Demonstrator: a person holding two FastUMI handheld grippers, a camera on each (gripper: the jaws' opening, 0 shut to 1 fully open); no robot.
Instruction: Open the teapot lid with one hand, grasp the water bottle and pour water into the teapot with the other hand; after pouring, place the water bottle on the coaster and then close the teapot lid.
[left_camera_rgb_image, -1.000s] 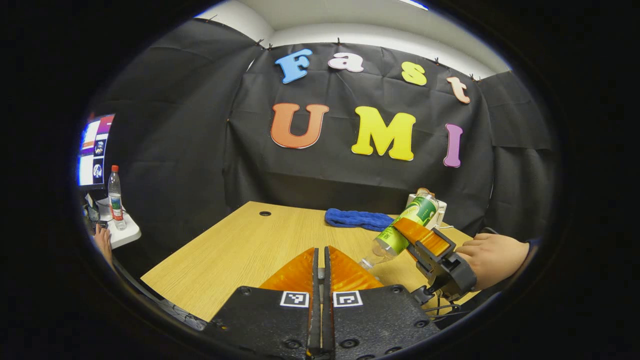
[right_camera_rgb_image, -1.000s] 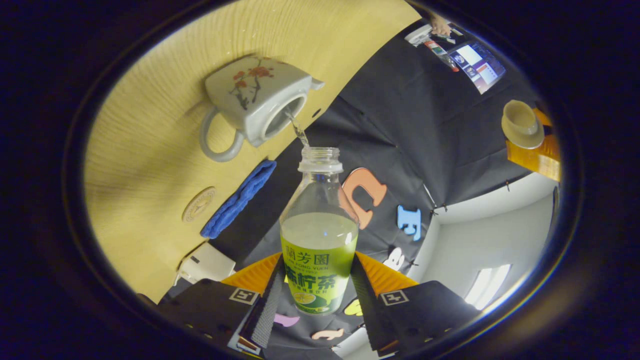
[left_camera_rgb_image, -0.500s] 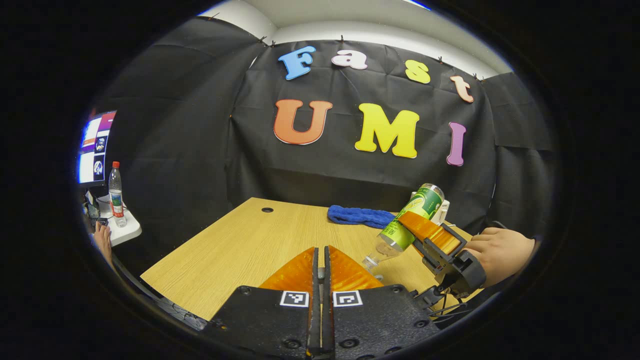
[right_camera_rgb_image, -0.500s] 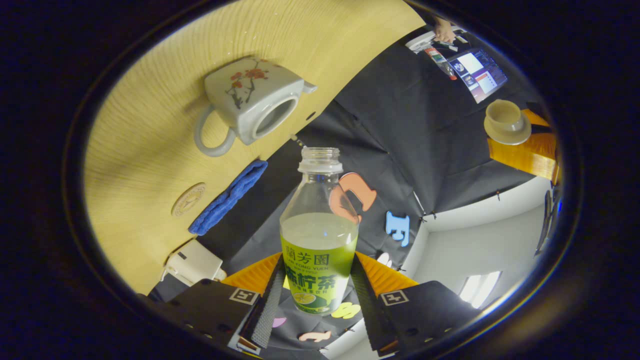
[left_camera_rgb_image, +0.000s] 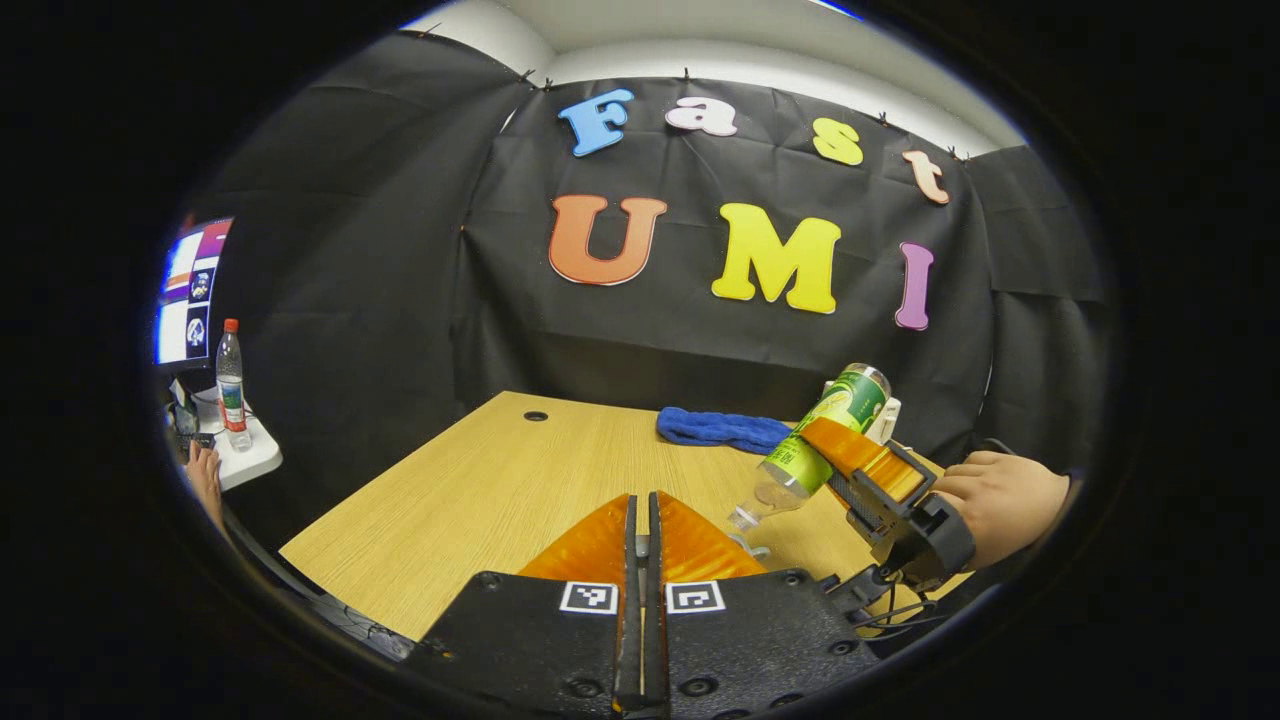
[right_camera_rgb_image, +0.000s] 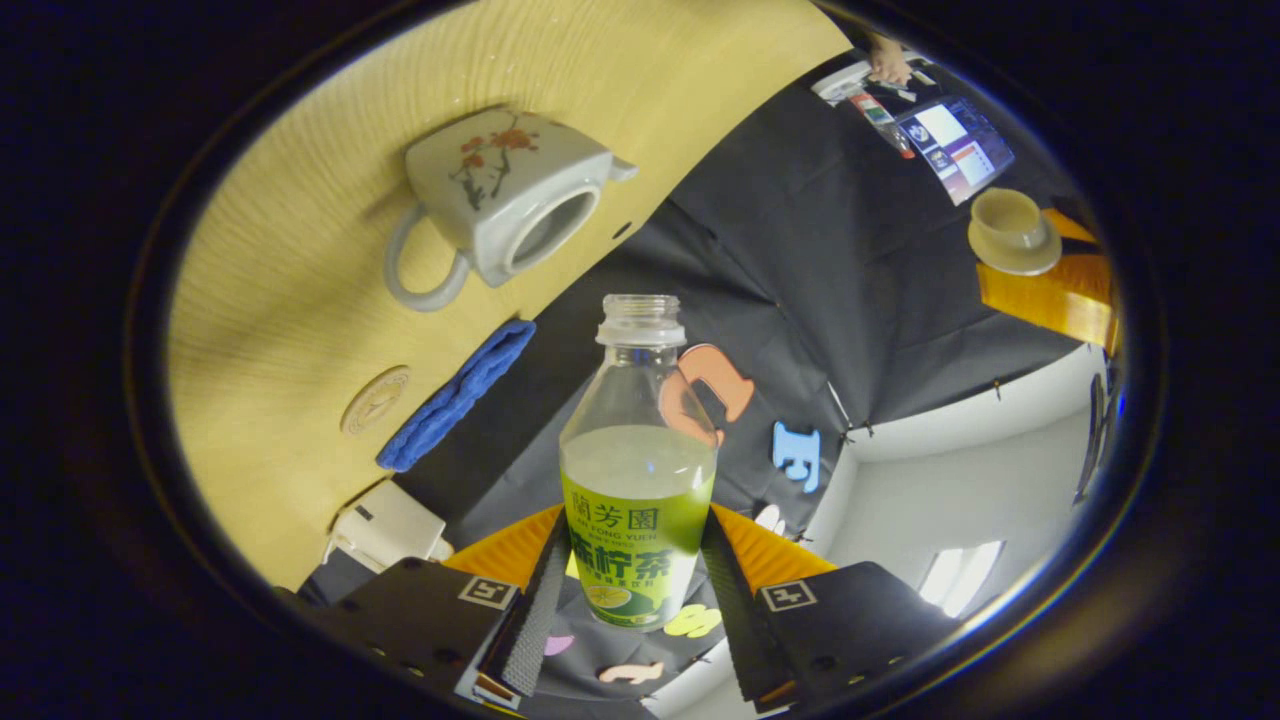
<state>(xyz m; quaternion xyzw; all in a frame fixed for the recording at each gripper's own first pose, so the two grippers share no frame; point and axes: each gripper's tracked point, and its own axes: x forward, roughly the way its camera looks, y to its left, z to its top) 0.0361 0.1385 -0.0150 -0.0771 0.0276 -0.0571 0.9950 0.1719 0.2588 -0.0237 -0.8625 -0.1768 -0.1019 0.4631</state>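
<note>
Left gripper view looks across a pale wooden table set inside a booth hung with black cloth, a white ceiling strip showing above it. A blue towel lies at the table's far edge, and off to the left a small white side table carries a clear bottle with a red cap beside a lit monitor, with a person's hand near it. The left gripper has its fingers pressed together; in the right gripper view the teapot lid sits against those fingers, held in the air well away from the pot. The right gripper is clamped on the water bottle, both fingers pressing its labelled body, and a hand holds it tilted with the open neck pointing down toward the table. On the table stands the white teapot with its mouth uncovered, the round coaster lies near the towel, and a white box sits at the table's edge. Compared with a second ago, the stream of water from the bottle's neck into the teapot has stopped, and the bottle has drawn back so its mouth now stands clear of the pot's opening.
</note>
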